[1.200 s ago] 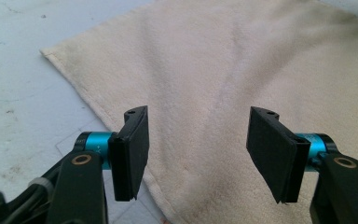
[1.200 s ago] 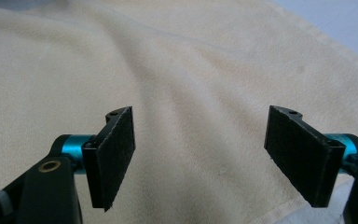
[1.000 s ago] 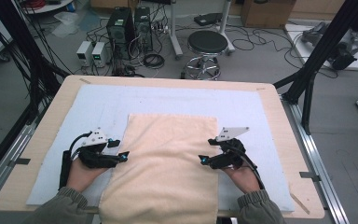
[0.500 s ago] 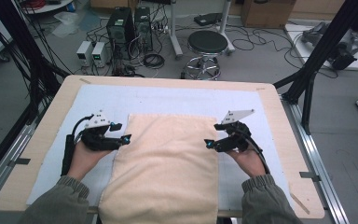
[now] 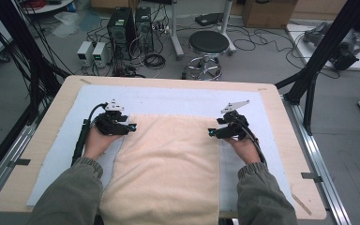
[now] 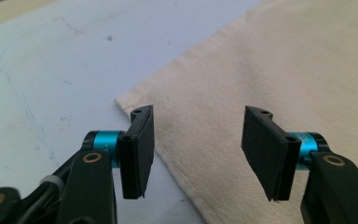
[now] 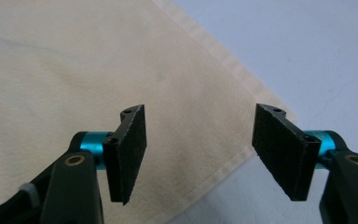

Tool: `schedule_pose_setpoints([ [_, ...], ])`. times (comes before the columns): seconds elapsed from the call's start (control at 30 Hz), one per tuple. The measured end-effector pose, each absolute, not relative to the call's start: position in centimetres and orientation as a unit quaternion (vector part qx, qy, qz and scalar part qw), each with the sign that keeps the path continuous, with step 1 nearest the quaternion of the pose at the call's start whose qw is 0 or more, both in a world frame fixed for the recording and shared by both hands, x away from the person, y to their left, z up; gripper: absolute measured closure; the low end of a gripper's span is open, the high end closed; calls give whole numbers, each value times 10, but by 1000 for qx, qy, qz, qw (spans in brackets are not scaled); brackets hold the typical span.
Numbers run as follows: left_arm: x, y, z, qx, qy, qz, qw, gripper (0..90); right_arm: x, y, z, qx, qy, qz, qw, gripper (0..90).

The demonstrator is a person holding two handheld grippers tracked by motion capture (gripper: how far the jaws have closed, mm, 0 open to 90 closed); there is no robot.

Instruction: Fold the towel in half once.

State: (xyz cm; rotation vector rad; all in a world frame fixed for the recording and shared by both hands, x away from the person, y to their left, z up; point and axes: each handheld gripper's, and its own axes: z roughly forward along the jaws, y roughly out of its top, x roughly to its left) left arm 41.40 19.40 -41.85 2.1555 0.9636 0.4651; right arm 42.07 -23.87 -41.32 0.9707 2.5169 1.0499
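on pale table mat (image 5: pixel 168 101), both grippers' fingers, narrowing yet open, reached towel's (image 5: pixel 168 164) far corners.

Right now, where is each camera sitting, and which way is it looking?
High view: above the person's side, looking forward and down at the table; both hands, sleeves and the towel show.
Left gripper view: rides the left gripper, facing the towel's corner; its two jaws show.
Right gripper view: rides the right gripper, facing the other far corner.
All views share the towel.
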Motion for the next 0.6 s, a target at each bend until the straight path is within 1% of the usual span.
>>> schedule_pose_setpoints([
  [0.1, 418, 190, -427, 840, 377, 175, 349, 454, 427, -239, -423, 348, 864, 345, 115, 399],
  [0.17, 419, 189, -432, 846, 380, 166, 336, 489, 429, -237, -430, 352, 868, 334, 107, 438],
  [0.2, 419, 190, -434, 843, 383, 161, 342, 514, 429, -236, -433, 350, 869, 332, 108, 457],
  [0.23, 419, 191, -434, 840, 388, 160, 343, 550, 428, -235, -434, 351, 867, 335, 119, 495],
  [0.27, 419, 191, -433, 841, 388, 160, 343, 594, 426, -234, -435, 350, 864, 339, 127, 514],
  [0.3, 419, 190, -433, 840, 388, 160, 343, 652, 425, -234, -436, 353, 862, 342, 127, 540],
  [0.4, 417, 188, -432, 845, 382, 155, 340, 802, 424, -235, -435, 354, 861, 347, 116, 680],
  [0.47, 417, 188, -431, 843, 388, 152, 341, 833, 424, -233, -434, 344, 865, 349, 106, 779],
  [0.53, 416, 189, -429, 844, 389, 153, 337, 845, 422, -231, -433, 339, 869, 348, 95, 818],
  [0.6, 414, 192, -425, 846, 383, 156, 338, 847, 421, -230, -430, 330, 872, 350, 91, 830],
])
